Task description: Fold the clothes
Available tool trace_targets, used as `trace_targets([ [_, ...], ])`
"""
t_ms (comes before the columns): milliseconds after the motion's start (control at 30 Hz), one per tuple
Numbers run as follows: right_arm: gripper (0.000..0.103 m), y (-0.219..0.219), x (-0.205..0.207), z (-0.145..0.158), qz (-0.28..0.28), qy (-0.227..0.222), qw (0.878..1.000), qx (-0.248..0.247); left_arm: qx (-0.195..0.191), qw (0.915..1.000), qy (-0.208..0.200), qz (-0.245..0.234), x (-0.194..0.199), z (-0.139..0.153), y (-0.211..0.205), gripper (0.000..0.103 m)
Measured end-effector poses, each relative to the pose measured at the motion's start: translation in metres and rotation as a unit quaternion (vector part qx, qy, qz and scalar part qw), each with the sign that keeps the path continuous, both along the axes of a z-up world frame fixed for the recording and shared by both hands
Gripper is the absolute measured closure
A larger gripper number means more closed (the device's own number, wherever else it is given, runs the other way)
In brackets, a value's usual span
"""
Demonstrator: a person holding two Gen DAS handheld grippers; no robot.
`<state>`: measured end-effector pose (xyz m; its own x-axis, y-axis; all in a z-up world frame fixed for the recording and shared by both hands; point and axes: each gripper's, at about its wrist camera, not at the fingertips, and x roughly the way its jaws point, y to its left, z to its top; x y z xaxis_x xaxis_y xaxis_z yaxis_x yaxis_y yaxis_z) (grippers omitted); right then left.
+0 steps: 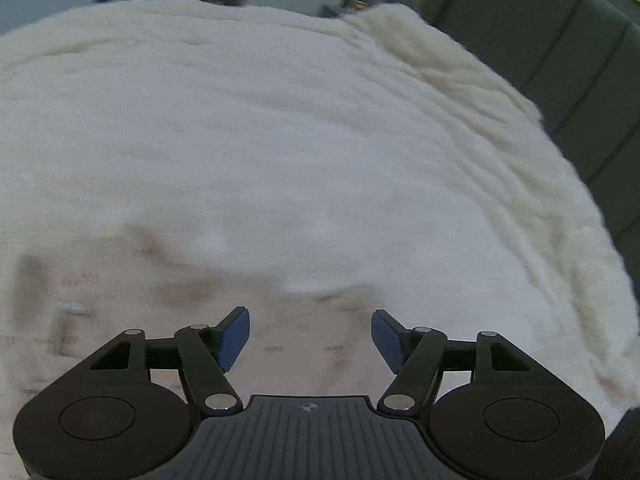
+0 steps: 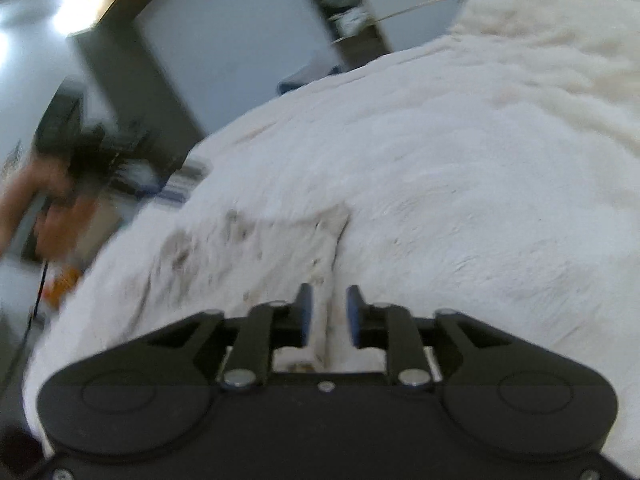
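- Nearest, my left gripper (image 1: 310, 336) stood with its jaws wide apart and nothing between the blue pads (image 1: 234, 338); it hung released above the garment (image 1: 132, 300).
- Likewise my right gripper (image 2: 329, 314) had its jaws part-way apart, with a strip of the cloth's edge (image 2: 320, 320) lying in the gap; the pads (image 2: 306, 312) did not seem to press on it, so I counted that hand as let go too.
- Just beyond my fingers, the garment lay flat on the white blanket (image 1: 320, 140), filling the lower left of the left wrist view and the lower middle of the right wrist view; it was pale with small dark specks, though blur hid its exact outline.
- Judging by its look, the cloth was thin, light and limp: it would sag from any pinch, slip little on the fuzzy blanket, and could not break.
- To fold it, I reckoned the best hold was at an edge or corner, such as the corner (image 2: 340, 212) in the middle of the right wrist view, pinching the garment alone and not the blanket below.
- Farther off, the blanket ran up to a grey padded headboard (image 1: 560, 40) at the upper right of the left wrist view.
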<state>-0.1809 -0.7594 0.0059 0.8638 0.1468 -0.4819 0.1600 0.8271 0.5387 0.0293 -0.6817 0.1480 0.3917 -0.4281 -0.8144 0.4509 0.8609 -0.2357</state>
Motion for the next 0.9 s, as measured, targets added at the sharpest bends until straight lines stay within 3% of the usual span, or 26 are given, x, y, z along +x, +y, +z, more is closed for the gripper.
trace_targets([
  [167,0.062,-0.004,0.026,0.000,-0.035,-0.010,0.999,0.031,-0.006,0.9977,0.015,0.065,0.018,-0.016,0.083,0.040],
  [367,0.054,-0.012,0.081,-0.001,-0.046,-0.016,0.999,-0.010,0.002,0.9979,0.033,0.055,0.029,-0.059,0.141,0.041],
  [500,0.056,-0.030,0.139,-0.018,-0.030,0.001,0.999,0.043,0.010,0.9986,0.030,0.043,0.030,-0.082,0.154,0.042],
  [567,0.057,-0.035,0.158,-0.023,-0.022,0.012,0.998,0.055,0.011,0.9990,0.022,0.037,0.029,-0.095,0.161,0.067],
  [700,0.065,-0.040,0.193,-0.038,-0.006,0.057,0.997,0.060,-0.022,0.9992,0.018,0.028,0.023,-0.109,0.166,0.089],
  [733,0.070,-0.040,0.200,-0.044,0.003,0.068,0.996,0.063,-0.031,0.9990,0.020,0.023,0.022,-0.113,0.166,0.102],
  [800,0.103,-0.042,0.211,-0.057,0.029,0.081,0.992,0.092,-0.043,0.9987,0.019,0.020,0.021,-0.115,0.168,0.102],
  [900,0.103,-0.049,0.206,-0.058,0.006,0.050,0.994,0.095,-0.086,0.9951,-0.002,0.048,0.024,-0.110,0.182,0.102],
])
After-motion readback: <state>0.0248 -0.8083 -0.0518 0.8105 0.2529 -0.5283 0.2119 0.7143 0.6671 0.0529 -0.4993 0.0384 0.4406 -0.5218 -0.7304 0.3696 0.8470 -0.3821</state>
